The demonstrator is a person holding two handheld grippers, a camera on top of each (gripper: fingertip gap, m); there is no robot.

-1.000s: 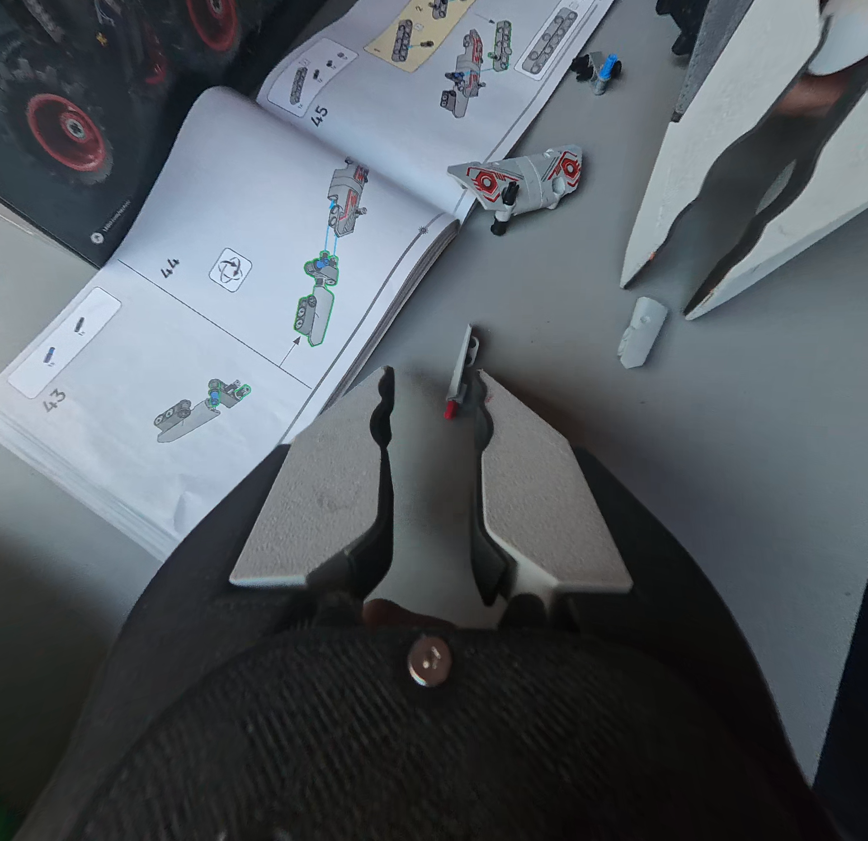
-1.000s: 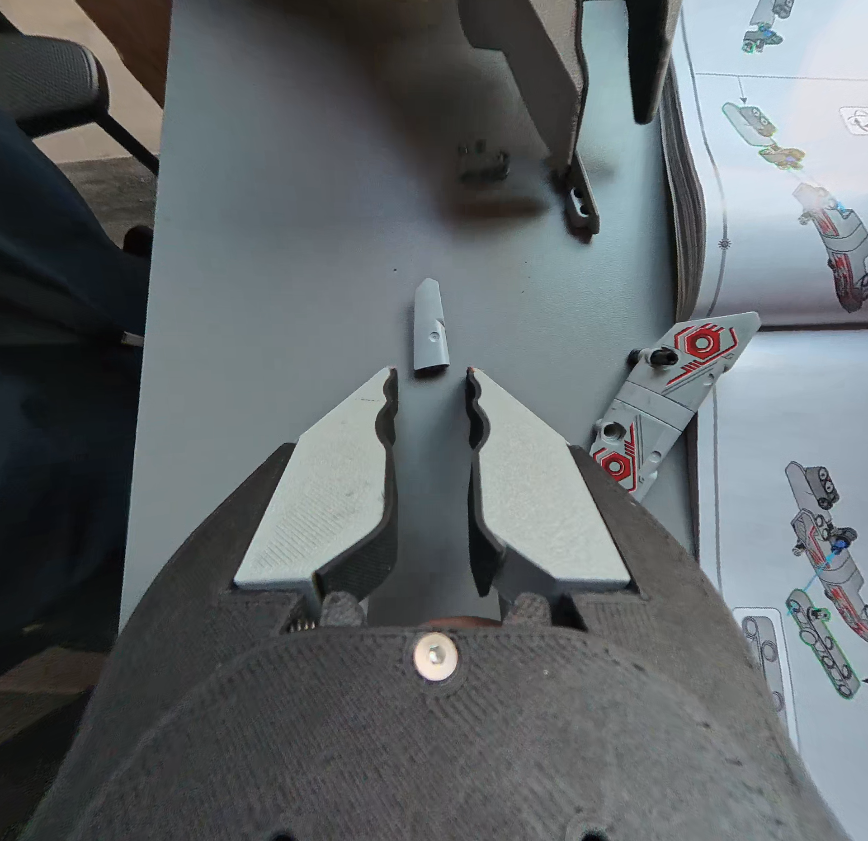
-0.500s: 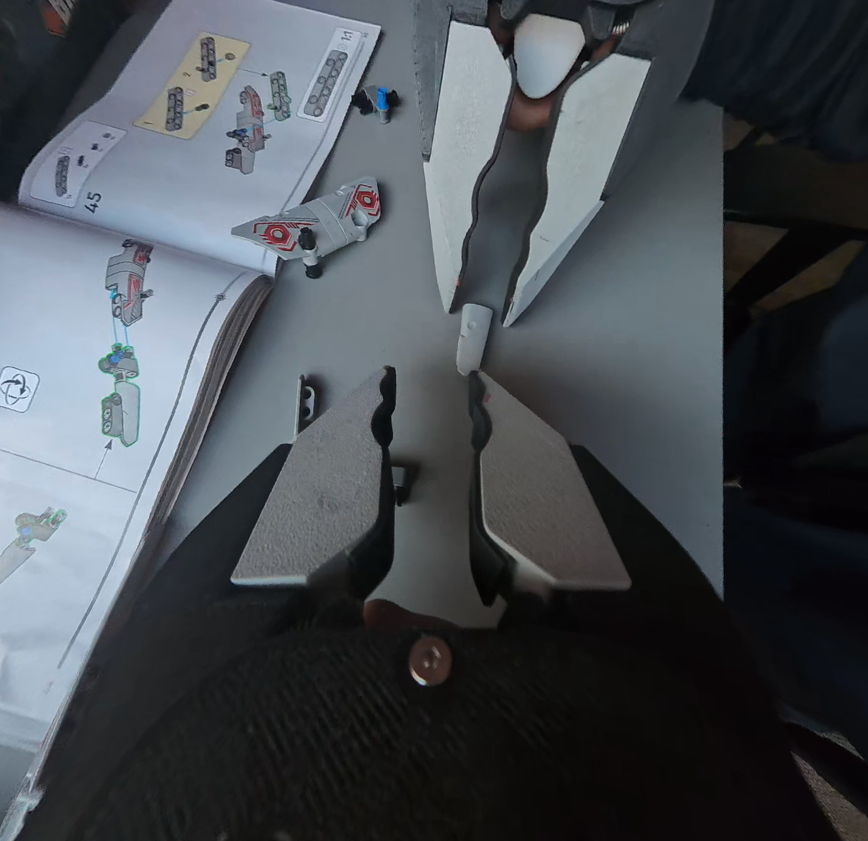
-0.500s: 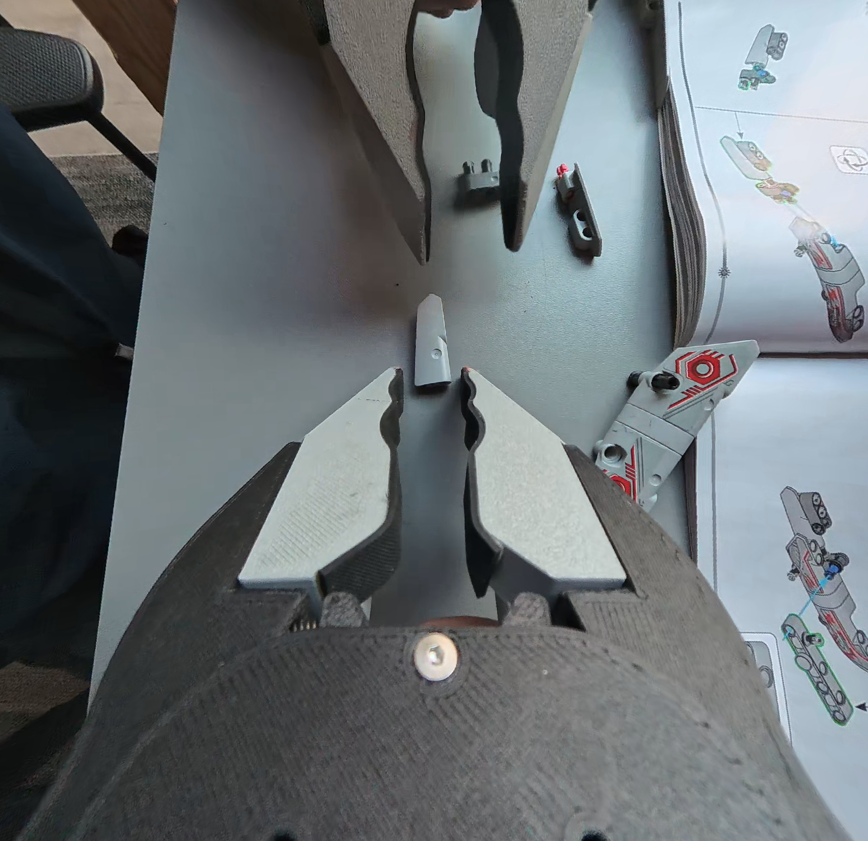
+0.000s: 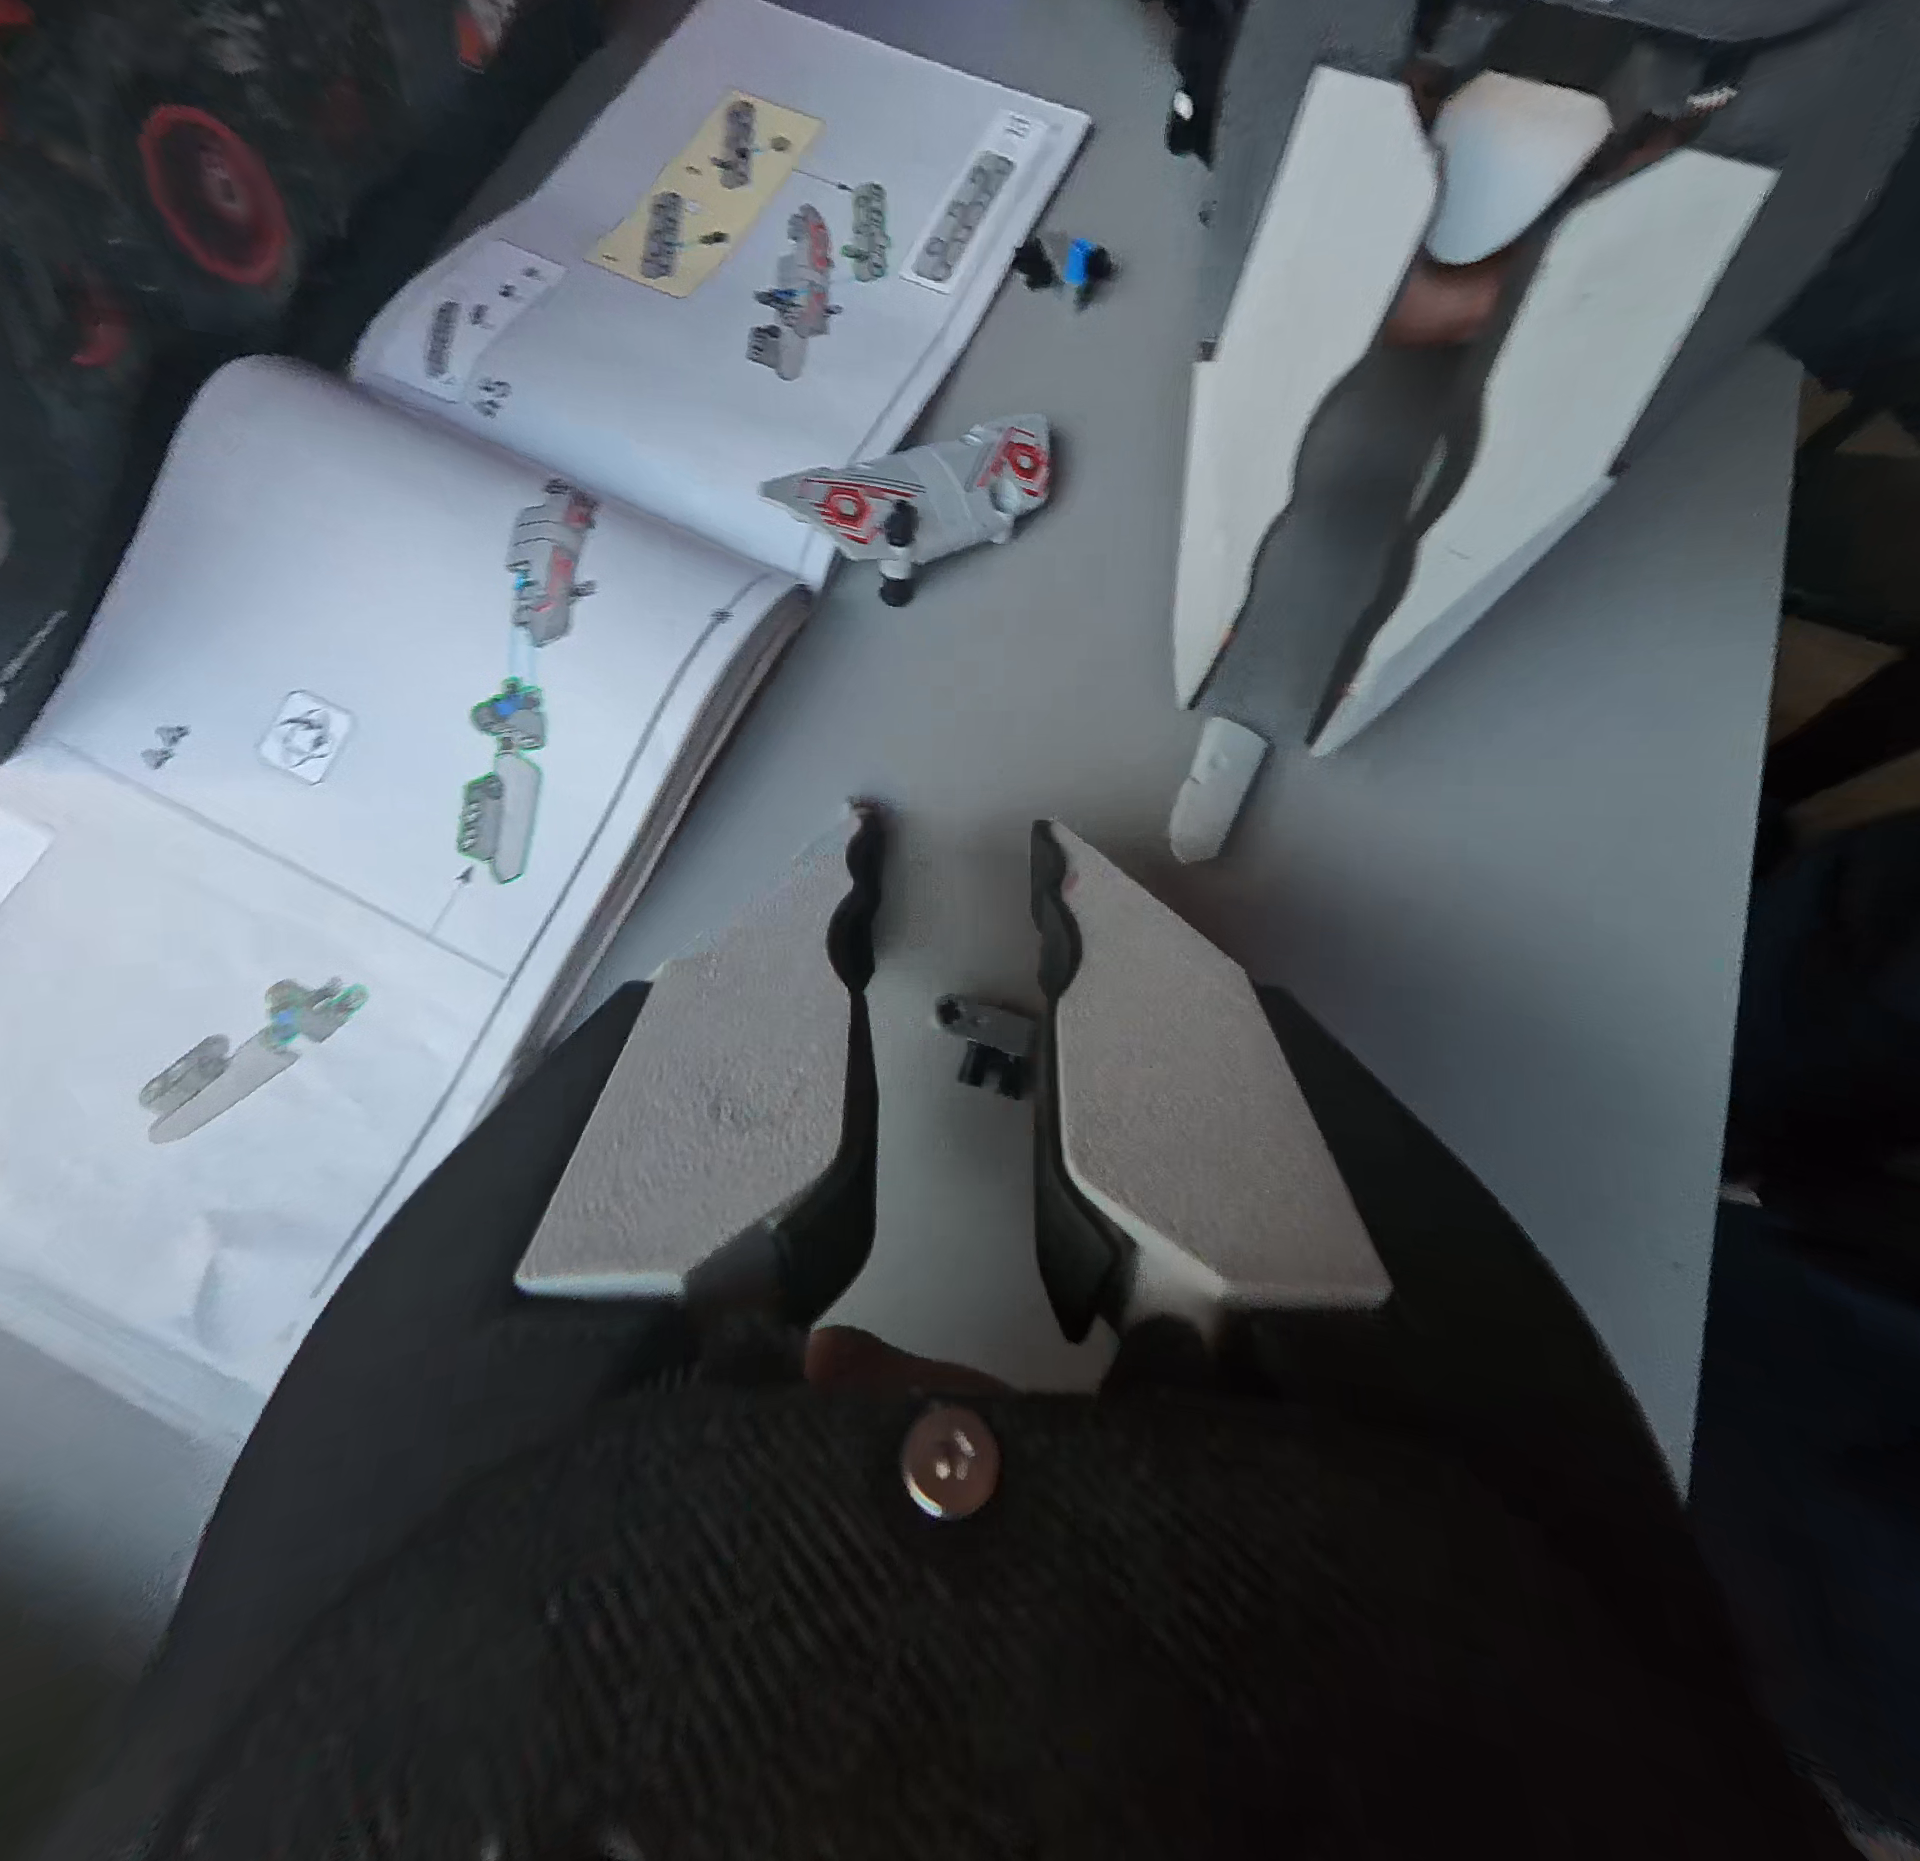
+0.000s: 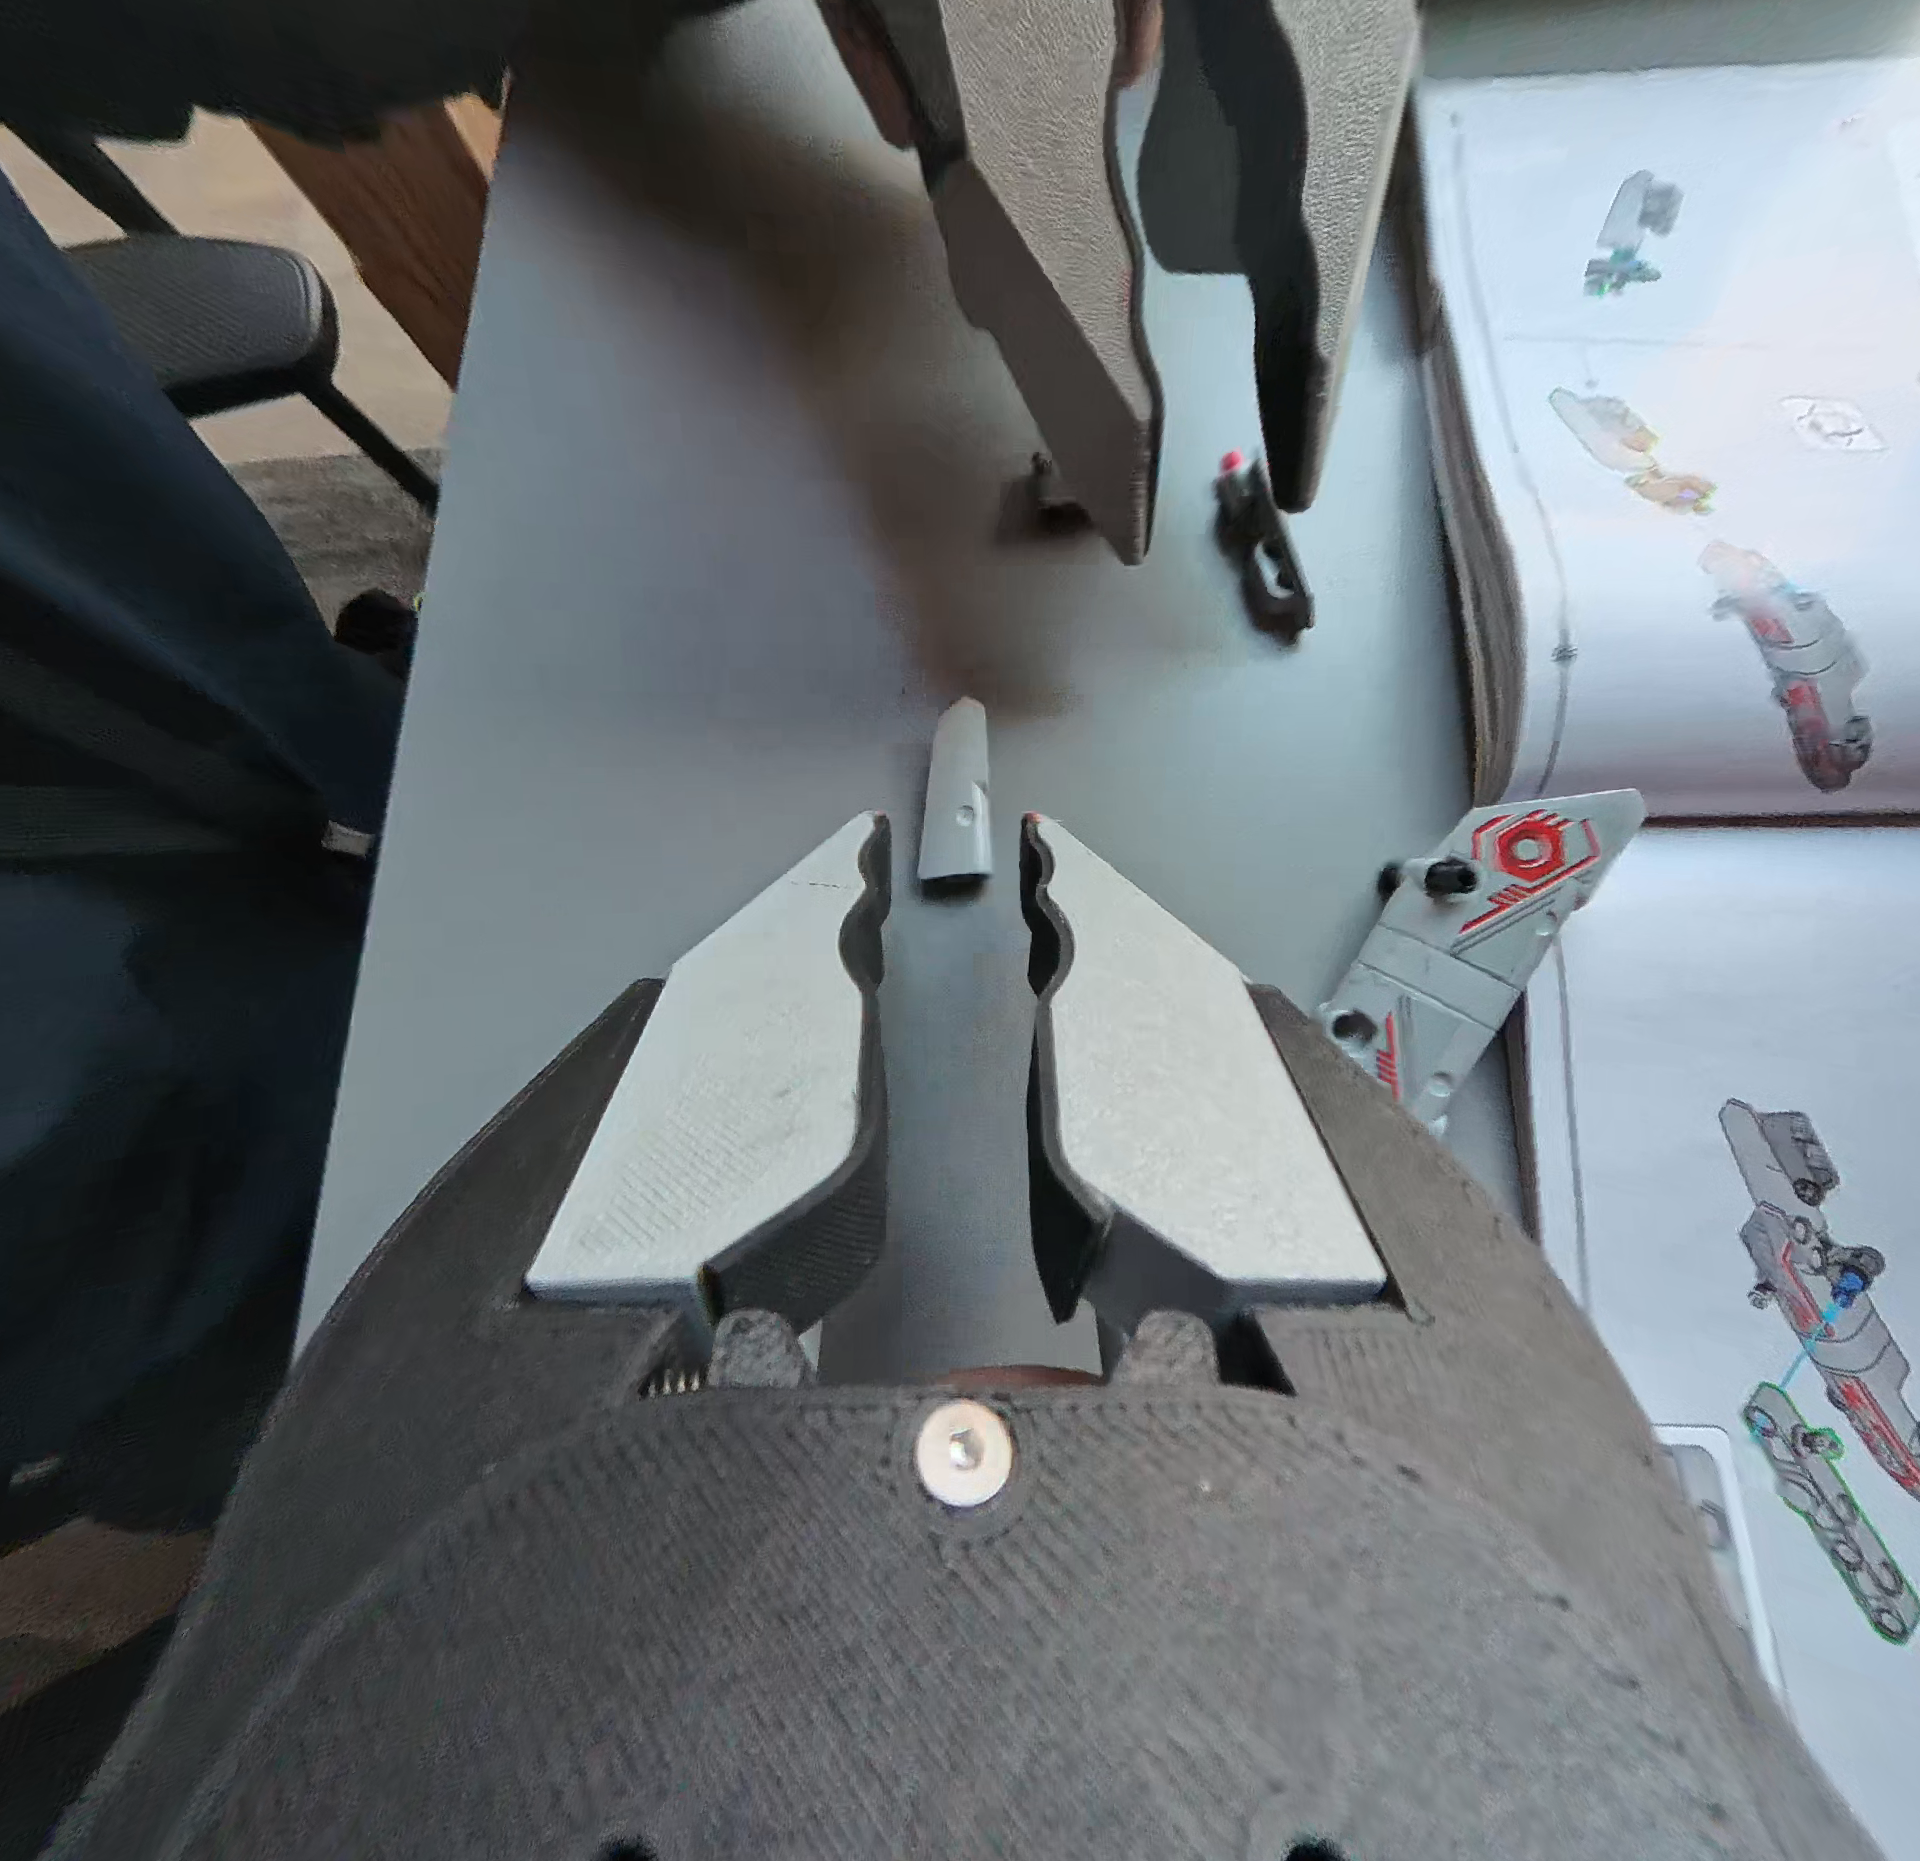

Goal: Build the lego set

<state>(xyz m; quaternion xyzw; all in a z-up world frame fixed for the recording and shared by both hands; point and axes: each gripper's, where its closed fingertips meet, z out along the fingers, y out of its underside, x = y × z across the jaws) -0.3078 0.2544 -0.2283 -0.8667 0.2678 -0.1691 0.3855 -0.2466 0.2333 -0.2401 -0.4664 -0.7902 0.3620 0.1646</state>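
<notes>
My left gripper (image 5: 951,832) is open and hovers over the grey table (image 5: 1558,980). A small dark grey connector (image 5: 987,1044) lies on the table between its fingers. In the right wrist view the left gripper (image 6: 1210,528) hangs at the top, between that connector (image 6: 1049,507) and a dark beam with a red pin (image 6: 1262,559). My right gripper (image 6: 954,824) is open, and a light grey tapered piece (image 6: 956,803) lies between its tips, untouched. The same piece (image 5: 1216,783) shows just below the right gripper (image 5: 1262,722) in the left wrist view.
An open instruction booklet (image 5: 416,668) lies left, also in the right wrist view (image 6: 1714,668). A grey panel assembly with red markings (image 5: 914,492) (image 6: 1475,938) lies beside it. A small blue and black piece (image 5: 1070,263) lies farther back. The set's box (image 5: 156,149) is behind. A chair (image 6: 208,305) stands beyond the table edge. The left gripper's tips are roughly 7 cm from the right gripper's.
My left gripper has swung back toward the booklet, blurring its view, and now partly hides the connector from the right view. My right gripper has edged forward, so the tapered piece sits between its tips.
</notes>
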